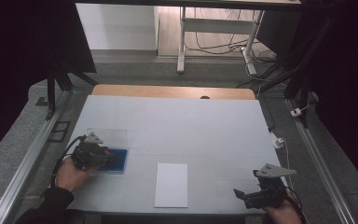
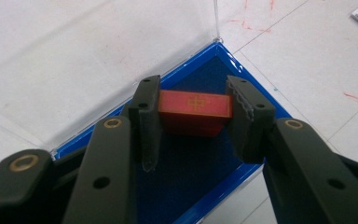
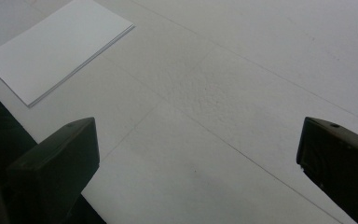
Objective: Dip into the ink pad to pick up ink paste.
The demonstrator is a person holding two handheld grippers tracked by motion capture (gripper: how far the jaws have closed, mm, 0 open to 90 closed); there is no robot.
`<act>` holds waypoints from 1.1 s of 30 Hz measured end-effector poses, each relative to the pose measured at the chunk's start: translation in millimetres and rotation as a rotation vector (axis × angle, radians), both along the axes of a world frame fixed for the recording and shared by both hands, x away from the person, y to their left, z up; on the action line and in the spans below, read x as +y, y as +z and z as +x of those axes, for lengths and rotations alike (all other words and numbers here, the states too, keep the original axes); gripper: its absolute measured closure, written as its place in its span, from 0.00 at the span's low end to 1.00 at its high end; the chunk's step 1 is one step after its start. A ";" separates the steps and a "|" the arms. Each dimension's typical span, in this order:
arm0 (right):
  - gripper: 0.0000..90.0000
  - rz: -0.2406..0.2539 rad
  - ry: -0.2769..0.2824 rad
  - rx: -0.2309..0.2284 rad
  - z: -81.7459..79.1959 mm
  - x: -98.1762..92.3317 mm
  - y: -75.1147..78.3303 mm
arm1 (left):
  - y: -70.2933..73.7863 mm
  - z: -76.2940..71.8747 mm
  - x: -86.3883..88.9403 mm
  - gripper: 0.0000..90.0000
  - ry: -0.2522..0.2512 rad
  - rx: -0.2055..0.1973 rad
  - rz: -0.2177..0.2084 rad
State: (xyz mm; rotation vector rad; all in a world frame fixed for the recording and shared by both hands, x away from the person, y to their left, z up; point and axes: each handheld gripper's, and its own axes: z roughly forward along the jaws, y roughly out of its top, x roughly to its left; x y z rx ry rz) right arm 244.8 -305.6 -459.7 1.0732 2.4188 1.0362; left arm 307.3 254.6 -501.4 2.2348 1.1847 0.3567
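red block [image 2: 195, 111], rectangular, gold cross mark on its top face, sits between the two jaws of the left gripper [image 2: 193, 116]; pads press on both short ends, so the gripper is pinching the block across its long axis. the long axis runs 9-to-3 in the left gripper view. block hangs just above, or barely on, the dark blue lining of the blue case [image 2: 200, 191]; cannot tell if its underside touches.

case lies open on the worktop [image 1: 191, 126]; its clear lid [image 2: 88, 60] stands at 11 o'clock from the block, hinged along the far edge. judgement: any lift should go straight up and toward 3 o'clock, since the lid wall blocks the 11 o'clock side and the blue rim runs close to the right jaw.

high view: left gripper [image 1: 103, 156] over the case [image 1: 120, 161] at the near left. white paper sheet [image 1: 171, 185] lies at 3 o'clock from the case, well apart, long axis 12-to-6, nothing between them. the left hand [image 1: 70, 173] is nearer to it than the other.

right gripper [image 1: 238, 195] idle at the near right corner, jaws spread wide, nothing between them; sheet [image 3: 56, 49] at its 10 o'clock.
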 end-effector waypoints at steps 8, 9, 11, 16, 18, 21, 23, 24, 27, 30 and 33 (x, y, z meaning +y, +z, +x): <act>0.00 0.001 0.001 0.000 -0.2 0.3 0.0 | -0.8 -3.8 -7.2 0.65 -0.001 -0.029 0.049; 0.00 0.001 0.001 0.000 -0.2 0.3 0.0 | -0.9 -4.7 -8.9 0.65 -0.004 -0.036 0.060; 0.00 0.000 0.001 0.000 -0.2 0.4 0.0 | -0.9 -5.5 -10.6 0.65 -0.007 -0.045 0.076; 0.00 -0.001 0.004 -0.004 -0.3 0.2 0.0 | -2.6 -2.5 -1.9 0.65 0.019 -0.010 -0.004; 0.00 -0.001 0.003 -0.003 -0.4 0.2 0.1 | -3.3 -1.6 1.2 0.65 0.029 0.003 -0.031; 0.00 -0.002 0.002 -0.003 -0.5 0.3 0.1 | -3.2 -1.5 1.7 0.65 0.036 0.012 -0.038; 0.00 -0.003 0.003 -0.003 -0.5 0.4 0.1 | -2.7 -2.4 -0.4 0.65 0.036 0.007 -0.019; 0.00 -0.004 0.004 -0.003 -0.6 0.5 0.1 | -2.3 -2.9 -1.6 0.65 0.034 0.005 -0.009; 0.00 -0.004 0.005 -0.003 -0.6 0.6 0.1 | -1.6 -5.0 -5.5 0.65 0.030 -0.008 0.023; 0.00 -0.004 0.004 -0.003 -0.5 0.6 0.1 | -1.7 -5.0 -5.3 0.65 0.029 -0.010 0.023; 0.00 -0.003 0.003 -0.004 -0.6 0.4 0.2 | -2.0 -4.7 -3.6 0.65 0.029 -0.012 0.010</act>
